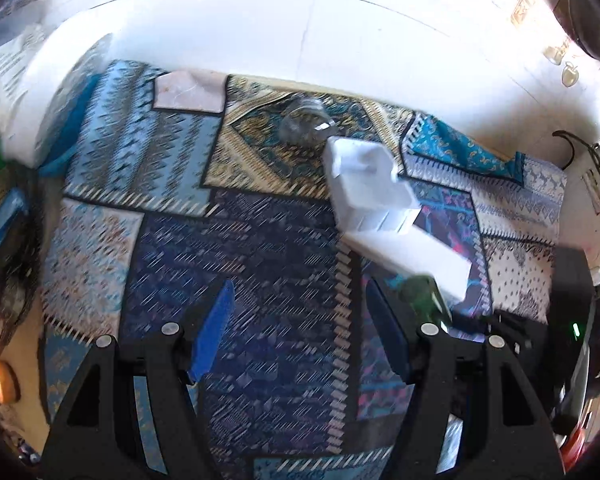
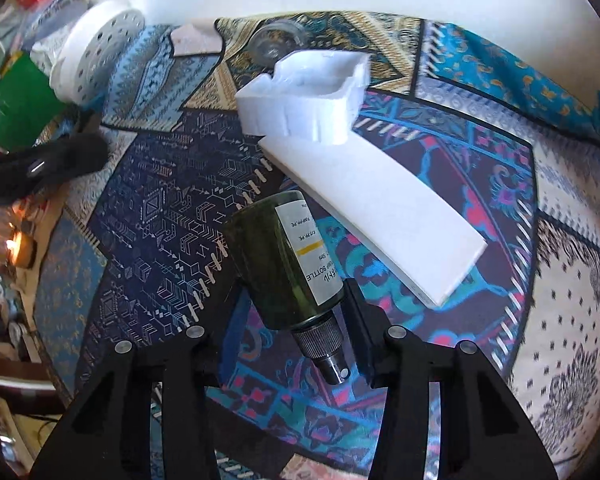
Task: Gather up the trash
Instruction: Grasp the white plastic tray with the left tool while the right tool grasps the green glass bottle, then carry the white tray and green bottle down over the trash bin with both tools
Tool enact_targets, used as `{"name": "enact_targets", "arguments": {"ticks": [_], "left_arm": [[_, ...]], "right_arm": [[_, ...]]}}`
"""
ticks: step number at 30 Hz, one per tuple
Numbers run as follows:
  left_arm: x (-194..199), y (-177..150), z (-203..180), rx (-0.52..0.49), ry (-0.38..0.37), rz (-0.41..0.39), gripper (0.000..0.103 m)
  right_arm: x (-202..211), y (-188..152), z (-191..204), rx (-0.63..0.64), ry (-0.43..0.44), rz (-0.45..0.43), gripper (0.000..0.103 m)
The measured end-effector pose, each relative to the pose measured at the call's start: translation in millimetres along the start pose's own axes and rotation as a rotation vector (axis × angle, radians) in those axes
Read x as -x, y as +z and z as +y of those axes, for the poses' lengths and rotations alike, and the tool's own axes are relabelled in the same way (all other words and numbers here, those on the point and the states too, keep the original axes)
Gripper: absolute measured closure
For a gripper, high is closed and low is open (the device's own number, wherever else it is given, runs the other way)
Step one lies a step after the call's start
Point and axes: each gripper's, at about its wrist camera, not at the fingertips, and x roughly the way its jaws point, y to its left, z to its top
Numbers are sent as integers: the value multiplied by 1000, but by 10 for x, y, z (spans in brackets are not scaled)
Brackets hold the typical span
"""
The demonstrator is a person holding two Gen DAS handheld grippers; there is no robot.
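Observation:
In the right wrist view a dark green pump bottle [image 2: 288, 256] with a white label lies on the patterned mat [image 2: 160, 208], nozzle toward the camera. My right gripper [image 2: 296, 292] is shut on it, one pad against each side of its body. The same bottle [image 1: 420, 294] shows blurred at the lower right of the left wrist view. My left gripper [image 1: 299, 286] hovers open over the dark blue patch of the mat [image 1: 260, 248], nothing between its blue pads. A moulded white foam block [image 2: 312, 92] rests on a flat white foam slab [image 2: 376, 216] just beyond the bottle.
A clear cup [image 2: 274, 42] lies on its side behind the foam block. At the far left are a white perforated round container [image 2: 104, 40] and a green box [image 2: 16, 108]. A pale square sheet [image 1: 190, 92] lies at the mat's far edge on white floor [image 1: 260, 32].

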Motion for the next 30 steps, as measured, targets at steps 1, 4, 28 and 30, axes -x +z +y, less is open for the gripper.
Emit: {"name": "enact_targets", "arguments": {"ticks": [1, 4, 28, 30], "left_arm": [[-68, 79, -41, -4, -8, 1, 36], [-298, 289, -154, -16, 0, 7, 36], [-1002, 524, -269, 53, 34, 69, 96], [-897, 476, -317, 30, 40, 51, 97]], "right_arm": [[59, -20, -53, -18, -4, -13, 60], [258, -130, -211, -78, -34, -49, 60], [694, -408, -548, -206, -145, -150, 60], [756, -424, -538, -208, -142, -163, 60]]}}
